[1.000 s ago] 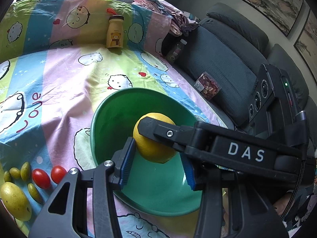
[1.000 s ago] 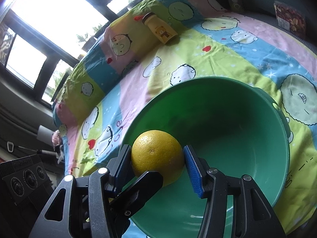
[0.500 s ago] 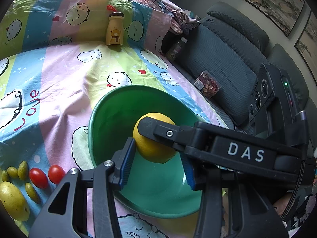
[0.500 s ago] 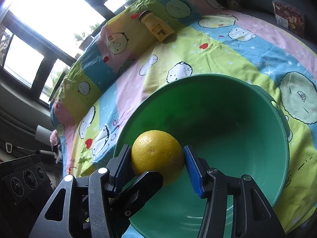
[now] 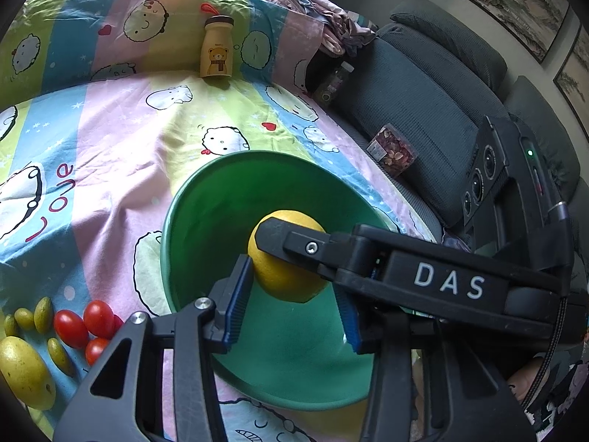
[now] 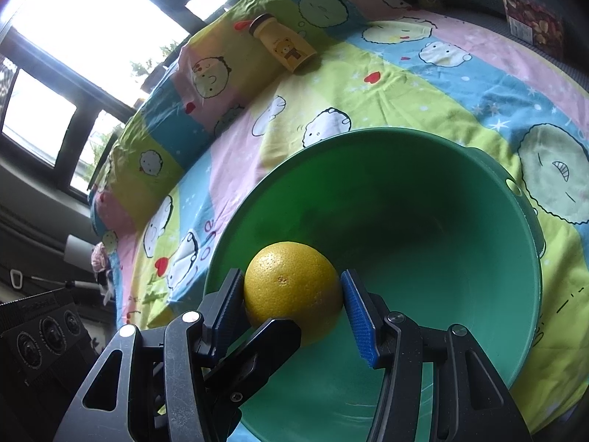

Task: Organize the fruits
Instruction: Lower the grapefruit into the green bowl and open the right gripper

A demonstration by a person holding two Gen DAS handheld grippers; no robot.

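Note:
A large yellow grapefruit (image 6: 291,287) is held between the blue pads of my right gripper (image 6: 292,304), just above the inside of a green bowl (image 6: 460,250). In the left wrist view the same grapefruit (image 5: 283,280) shows over the bowl (image 5: 206,221), partly behind the right gripper's black finger. My left gripper (image 5: 291,305) is open and empty, its jaws standing either side of the grapefruit without touching it. Red cherry tomatoes (image 5: 88,322), small green fruits (image 5: 42,315) and a yellow mango (image 5: 24,372) lie on the cloth at lower left.
A colourful cartoon cloth (image 5: 110,147) covers the surface. A yellow bear bottle (image 5: 217,51) stands at the back. A dark grey sofa (image 5: 423,92) runs along the right with a snack packet (image 5: 392,149) and a small bottle (image 5: 333,83) on it.
The left wrist view has shifted slightly, so the small fruits at lower left sit a little higher and further in. The grapefruit stays gripped over the bowl.

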